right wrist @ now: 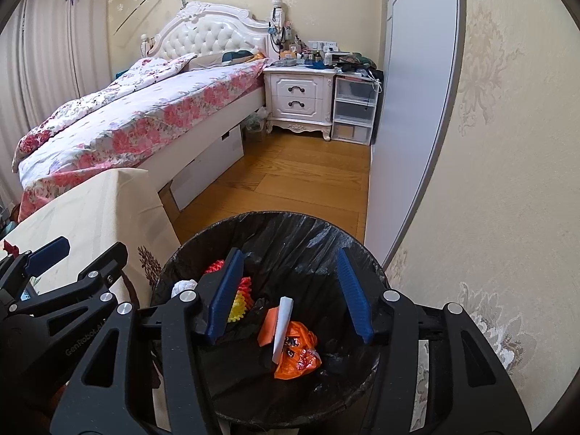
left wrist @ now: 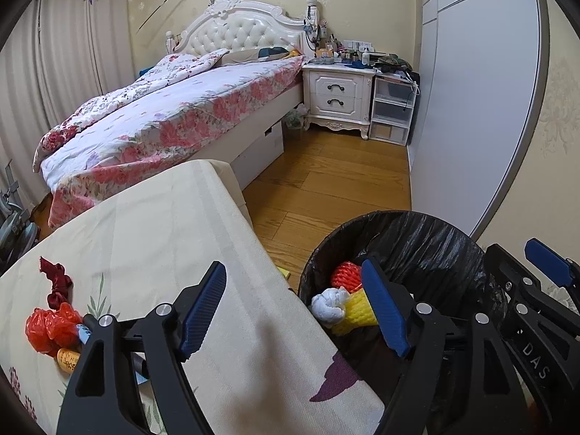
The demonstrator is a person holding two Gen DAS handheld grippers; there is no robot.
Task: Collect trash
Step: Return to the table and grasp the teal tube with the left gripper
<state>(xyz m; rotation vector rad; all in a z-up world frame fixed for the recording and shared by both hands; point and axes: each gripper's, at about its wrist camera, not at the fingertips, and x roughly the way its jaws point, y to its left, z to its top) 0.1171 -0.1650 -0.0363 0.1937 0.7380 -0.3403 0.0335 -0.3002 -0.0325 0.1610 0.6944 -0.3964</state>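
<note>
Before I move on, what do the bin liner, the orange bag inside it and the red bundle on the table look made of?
Bin liner: thin black plastic film, glossy, finely creased. Orange bag: printed plastic film, shiny and crumpled, likely a snack wrapper. Red bundle on the table: thin translucent plastic, knotted and wrinkled, probably a carrier bag.

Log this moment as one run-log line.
left gripper: open, empty, above table edge | right gripper: open, empty, over black-lined round trash bin | crumpled red plastic bag: on table

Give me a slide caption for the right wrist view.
Open right tool above black-lined bin holding orange bag.
</note>
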